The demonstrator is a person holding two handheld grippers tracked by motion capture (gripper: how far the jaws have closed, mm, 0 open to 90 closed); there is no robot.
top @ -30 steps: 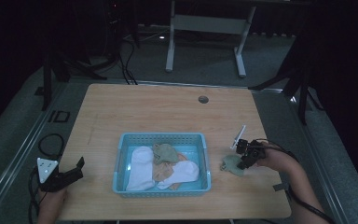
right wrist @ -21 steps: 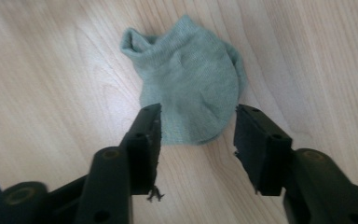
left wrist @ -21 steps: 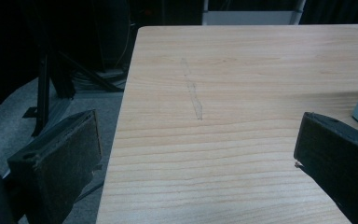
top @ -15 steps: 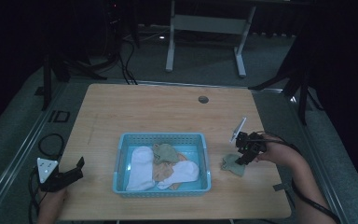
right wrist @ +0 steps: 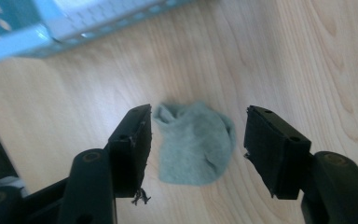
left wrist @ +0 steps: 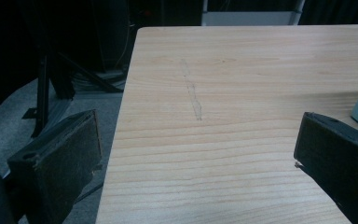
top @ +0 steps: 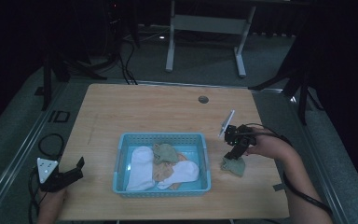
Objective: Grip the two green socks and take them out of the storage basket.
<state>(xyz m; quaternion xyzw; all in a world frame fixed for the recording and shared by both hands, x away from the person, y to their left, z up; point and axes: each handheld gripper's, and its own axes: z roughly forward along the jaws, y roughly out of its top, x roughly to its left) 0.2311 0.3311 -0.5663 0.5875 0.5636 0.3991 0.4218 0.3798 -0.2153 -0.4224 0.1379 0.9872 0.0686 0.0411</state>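
Green sock (right wrist: 193,142) lying crumpled near the desk's (top: 158,109) right edge, just beside the blue basket (top: 121,154) — released, right gripper (right wrist: 198,144) above it, jaws just opened, nothing between them. Left gripper (left wrist: 196,154) wide and empty at the left edge. Risk — loose fibres clinging to a pad, dragging the sock along.

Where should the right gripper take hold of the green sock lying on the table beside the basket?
Probably at the bunched, raised cuff end of the green sock, coming straight down from above. It lies crumpled on the table, clear of the blue basket, and the right gripper hangs above it, its jaws just opened and nothing held.
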